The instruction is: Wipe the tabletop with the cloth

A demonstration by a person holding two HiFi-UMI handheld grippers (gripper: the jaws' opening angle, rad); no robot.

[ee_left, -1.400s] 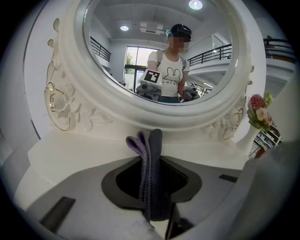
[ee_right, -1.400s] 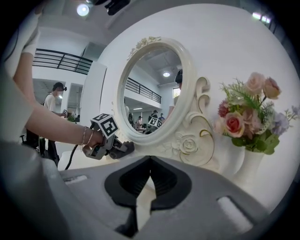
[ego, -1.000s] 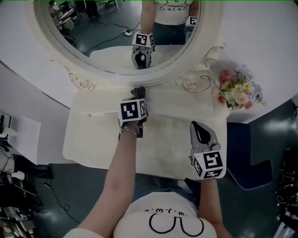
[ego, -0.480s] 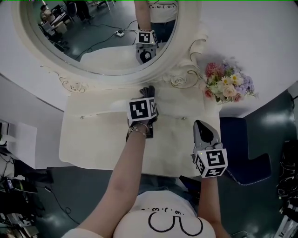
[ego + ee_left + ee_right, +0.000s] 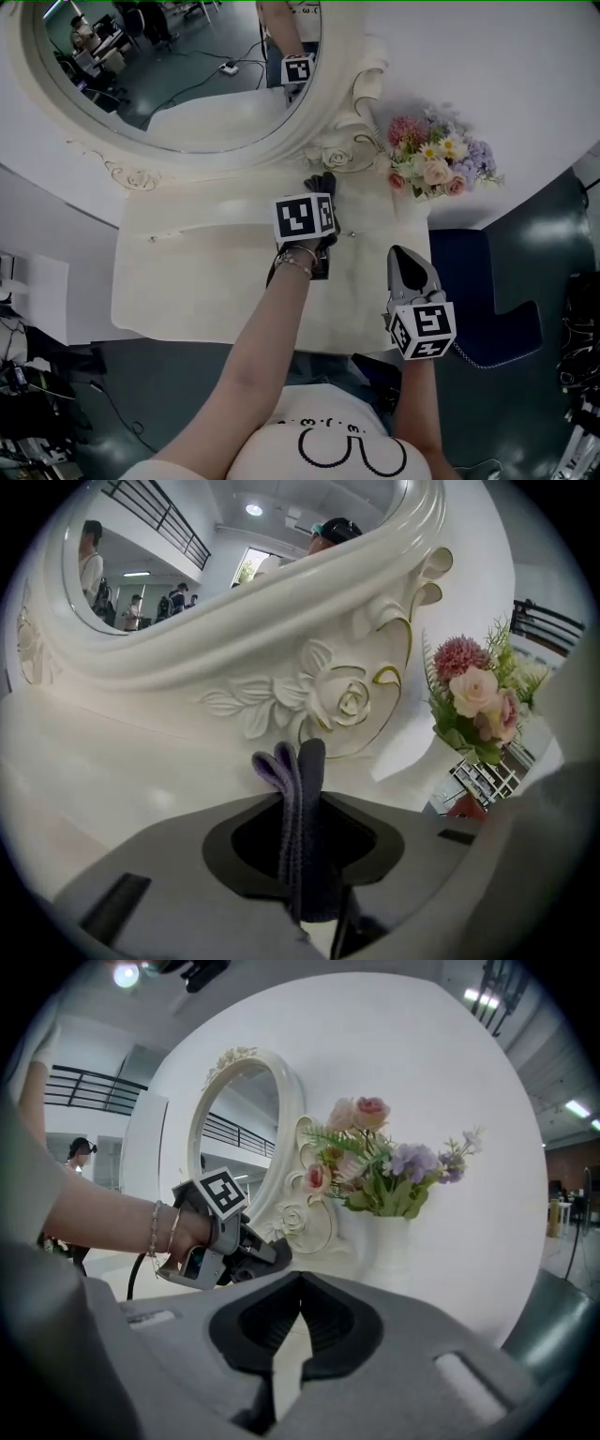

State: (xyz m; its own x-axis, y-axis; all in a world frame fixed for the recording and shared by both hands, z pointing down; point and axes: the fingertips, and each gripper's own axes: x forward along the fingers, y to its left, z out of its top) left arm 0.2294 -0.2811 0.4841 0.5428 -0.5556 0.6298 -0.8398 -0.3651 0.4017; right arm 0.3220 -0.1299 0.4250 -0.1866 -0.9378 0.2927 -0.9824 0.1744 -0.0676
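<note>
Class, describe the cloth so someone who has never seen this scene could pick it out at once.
Find the big oval mirror in its carved white frame, above the cream tabletop. Below the frame's carved rose, left of the flowers, the left gripper is shut on the cloth. Its folded grey-purple fabric stands out against the white around it.

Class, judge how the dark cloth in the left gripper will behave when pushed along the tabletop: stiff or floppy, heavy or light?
Probably floppy: the cloth lies in soft folded layers in the left gripper. Likely light, being thin fabric.
</note>
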